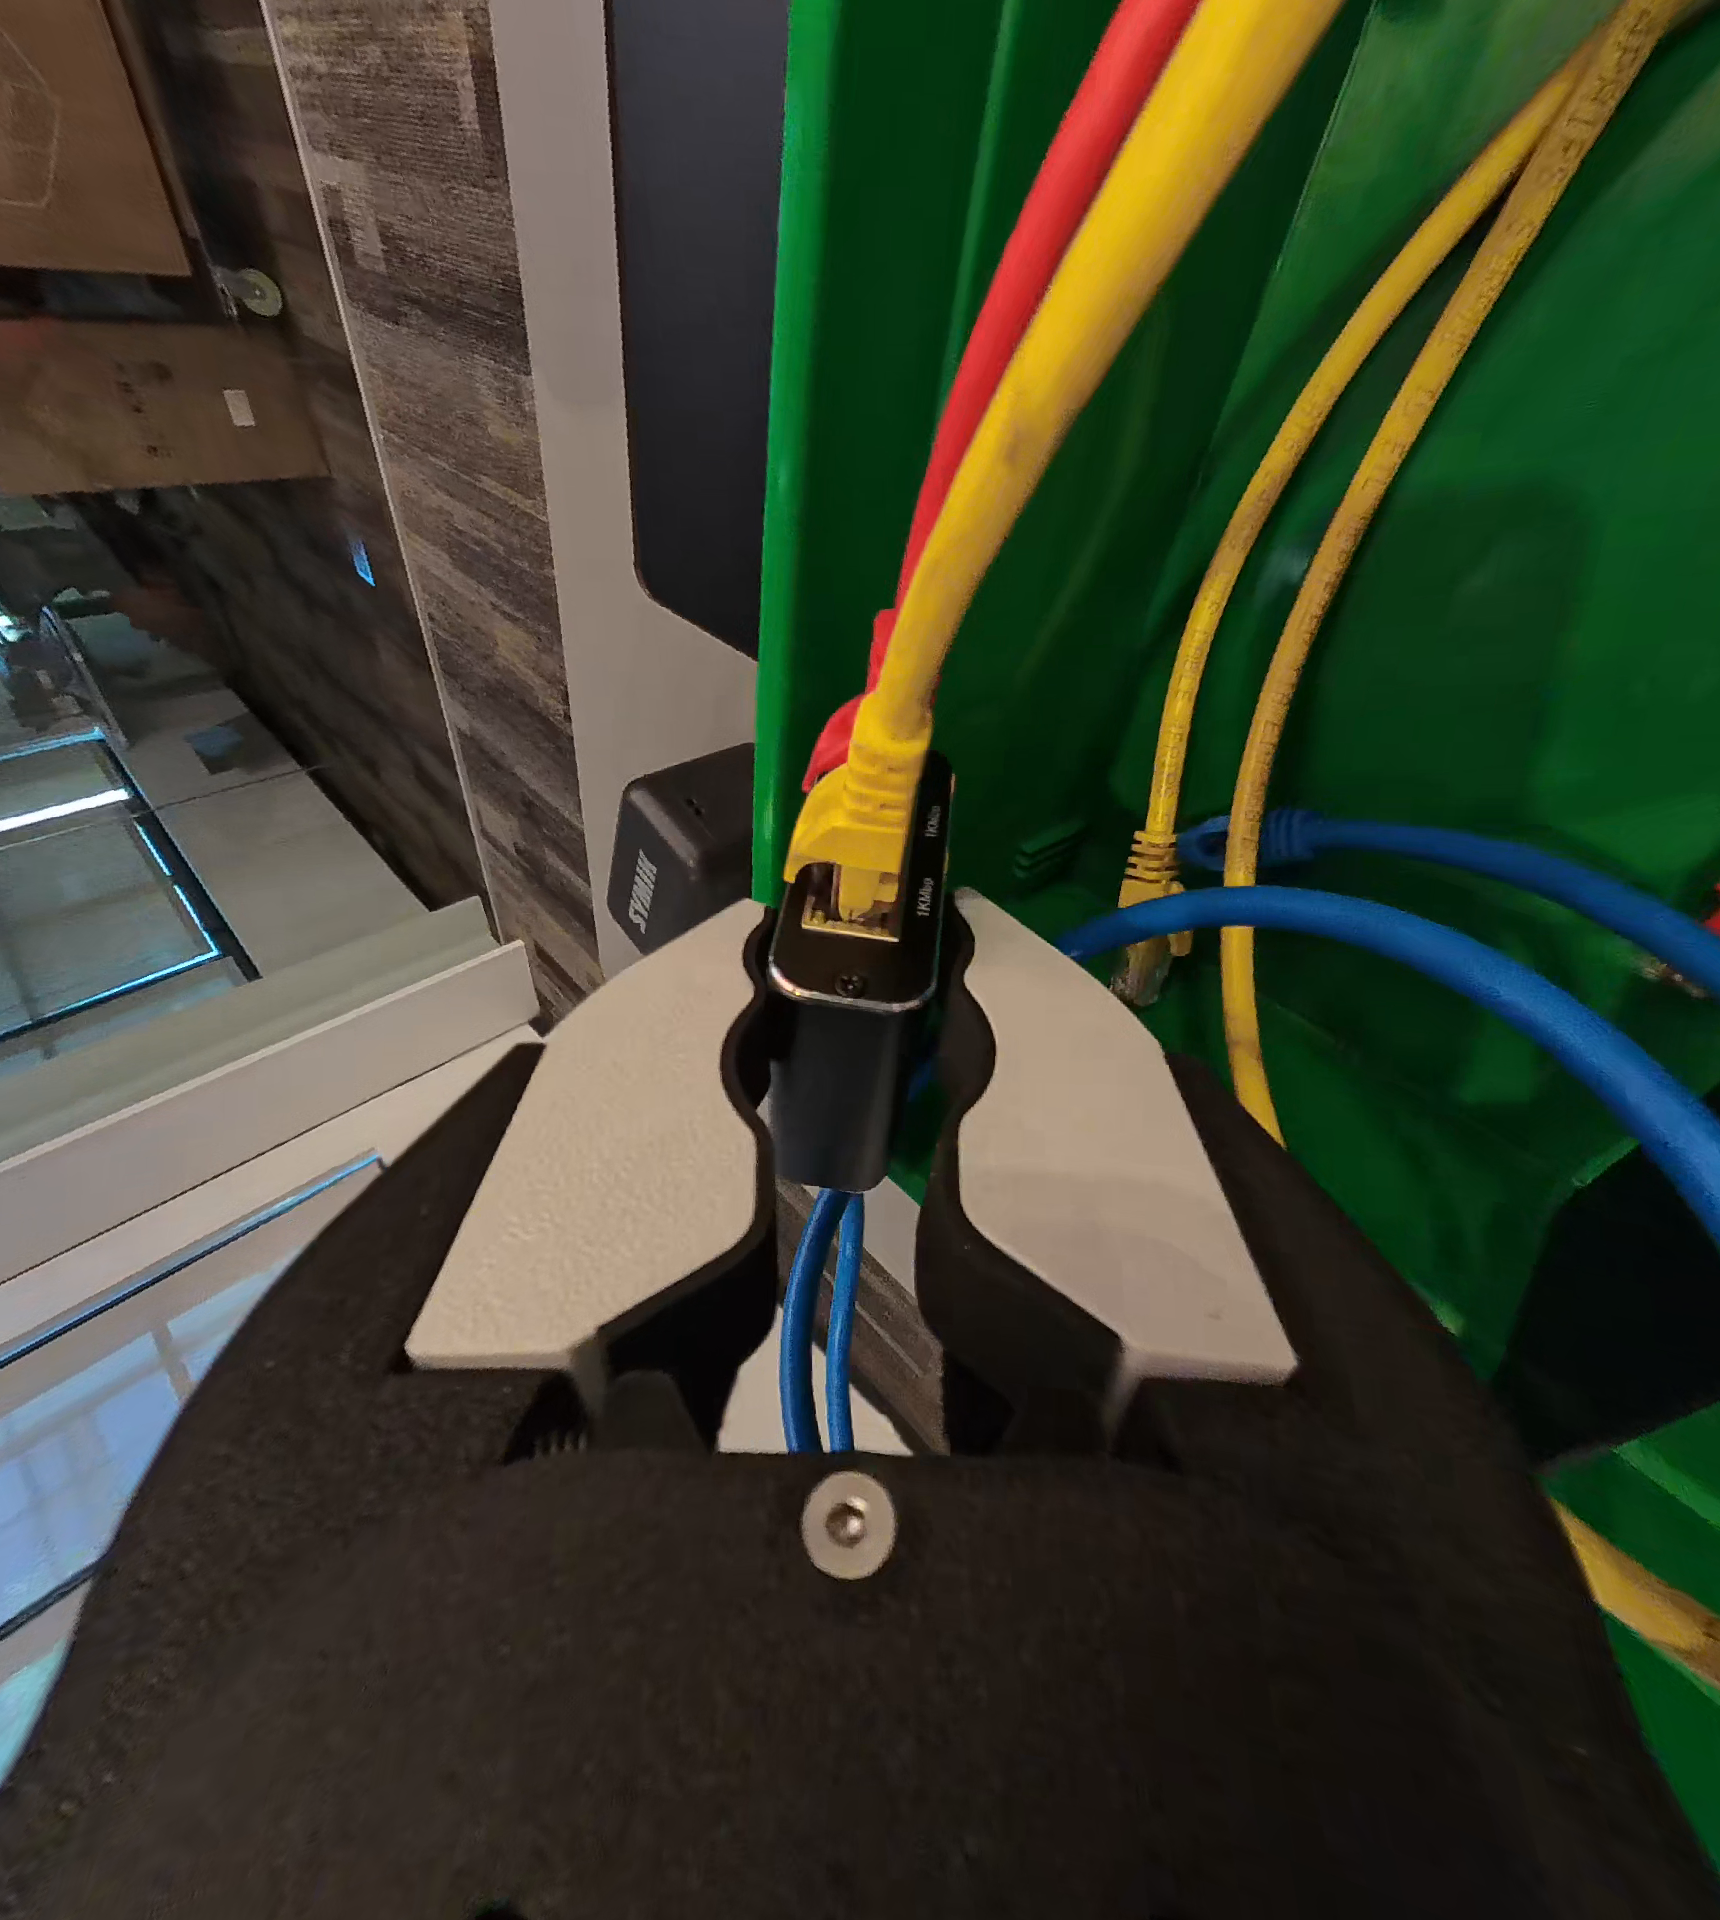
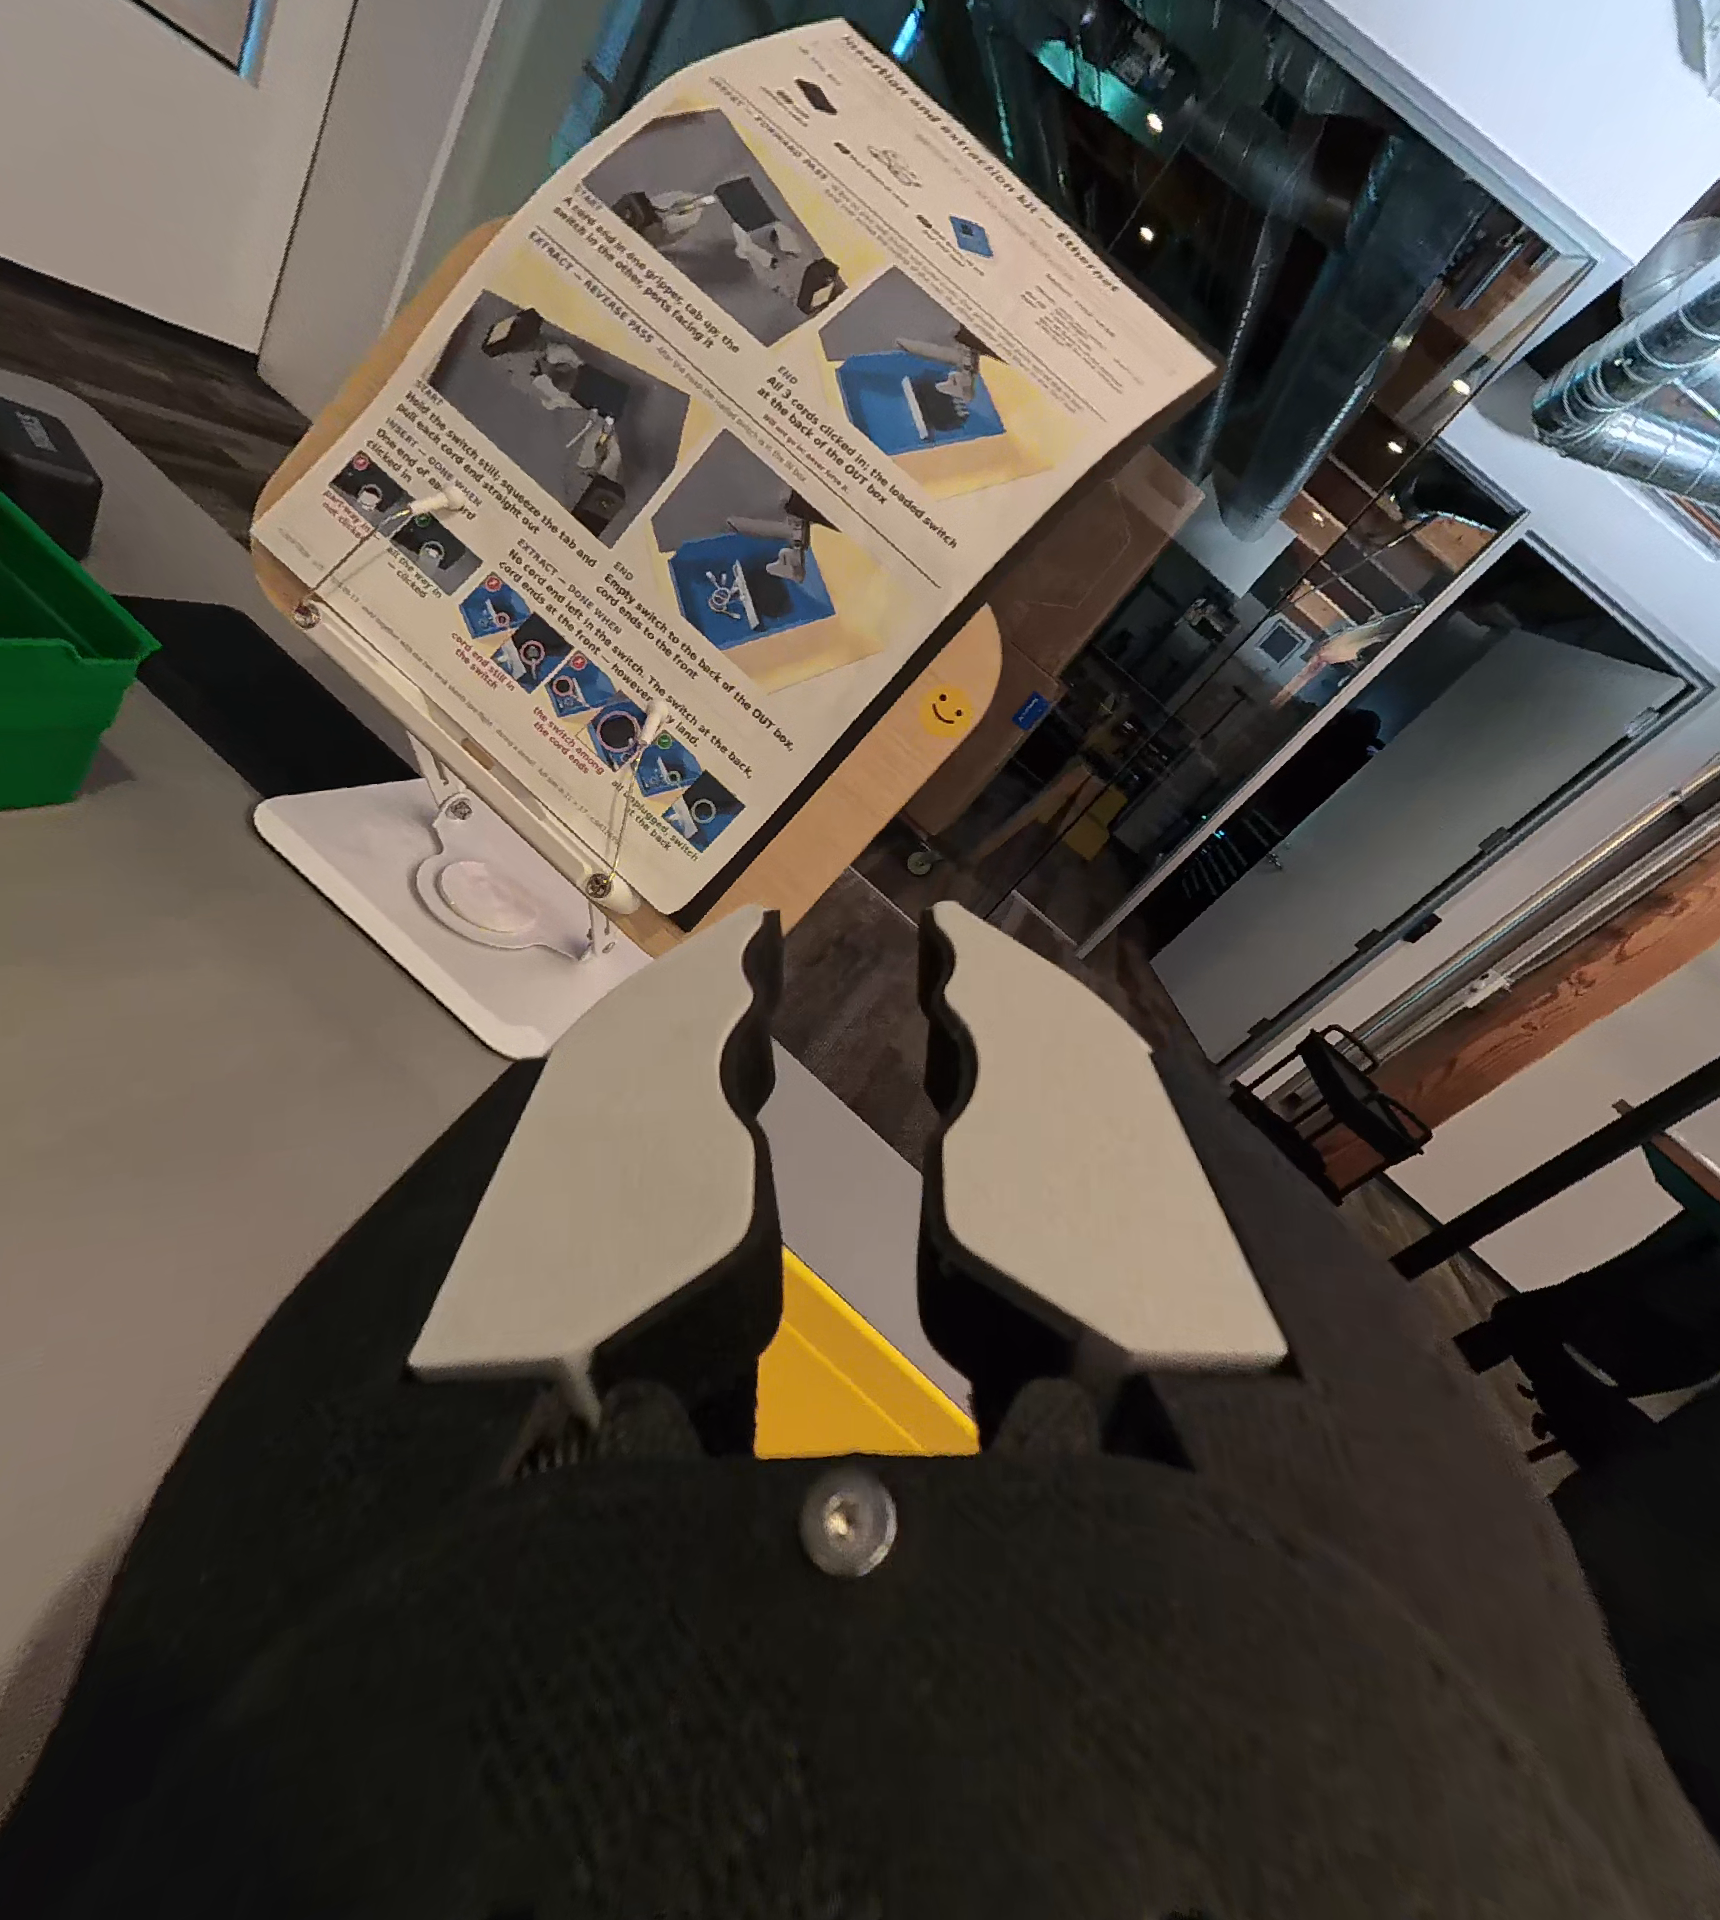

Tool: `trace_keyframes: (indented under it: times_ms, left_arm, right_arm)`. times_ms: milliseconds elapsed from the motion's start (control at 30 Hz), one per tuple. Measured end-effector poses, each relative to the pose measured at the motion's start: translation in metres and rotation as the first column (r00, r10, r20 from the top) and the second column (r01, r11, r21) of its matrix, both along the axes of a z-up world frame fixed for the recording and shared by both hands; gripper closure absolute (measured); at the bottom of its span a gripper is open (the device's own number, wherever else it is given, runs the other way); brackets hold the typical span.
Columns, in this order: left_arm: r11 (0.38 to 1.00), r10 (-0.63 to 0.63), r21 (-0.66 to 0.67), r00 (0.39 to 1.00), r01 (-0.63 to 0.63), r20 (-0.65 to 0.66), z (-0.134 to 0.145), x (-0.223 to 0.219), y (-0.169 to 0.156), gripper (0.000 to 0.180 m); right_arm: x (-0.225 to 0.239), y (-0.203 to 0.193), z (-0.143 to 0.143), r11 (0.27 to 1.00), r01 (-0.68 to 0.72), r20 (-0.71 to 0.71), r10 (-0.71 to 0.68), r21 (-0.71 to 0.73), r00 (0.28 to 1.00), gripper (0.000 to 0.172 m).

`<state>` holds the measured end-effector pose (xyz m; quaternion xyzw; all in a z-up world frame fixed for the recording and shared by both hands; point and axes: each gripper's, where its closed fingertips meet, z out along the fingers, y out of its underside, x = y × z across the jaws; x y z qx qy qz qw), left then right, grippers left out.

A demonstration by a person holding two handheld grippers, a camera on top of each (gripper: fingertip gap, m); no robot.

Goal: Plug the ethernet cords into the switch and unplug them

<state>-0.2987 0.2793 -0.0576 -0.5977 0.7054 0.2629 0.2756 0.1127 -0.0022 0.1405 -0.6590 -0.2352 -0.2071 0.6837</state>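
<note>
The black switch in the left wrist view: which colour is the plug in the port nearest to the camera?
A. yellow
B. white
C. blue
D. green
A: a yellow plug sits in the near port of the black switch, which stands between the left tongs.

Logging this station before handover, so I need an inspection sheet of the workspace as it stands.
Surface: grey table.
Job's things: black switch, yellow cord plugged in, red cord behind it.
Clutter: instruction sheet on stand, black case.
Grippers: left hand-held gripper closed on the switch; right hand-held gripper open, empty.
Cables: loose yellow and blue cords in green bin.
Surroundings: glass partitions, ducting.
</note>
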Motion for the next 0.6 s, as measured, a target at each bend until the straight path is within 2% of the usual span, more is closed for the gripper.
trace_keyframes:
  times_ms: [133,600]
  left_arm:
    - [1.0,-0.003,-0.011,1.0,0.003,0.003,0.0,-0.001,-0.002,0.155]
    - [0.999,-0.026,-0.02,1.0,0.026,-0.013,0.015,-0.001,-0.013,0.155]
  right_arm:
    - [-0.007,0.0,-0.003,1.0,-0.014,0.052,0.014,-0.017,0.999,0.146]
    - [-0.011,-0.003,-0.001,0.999,-0.049,0.057,0.05,-0.008,0.997,0.146]
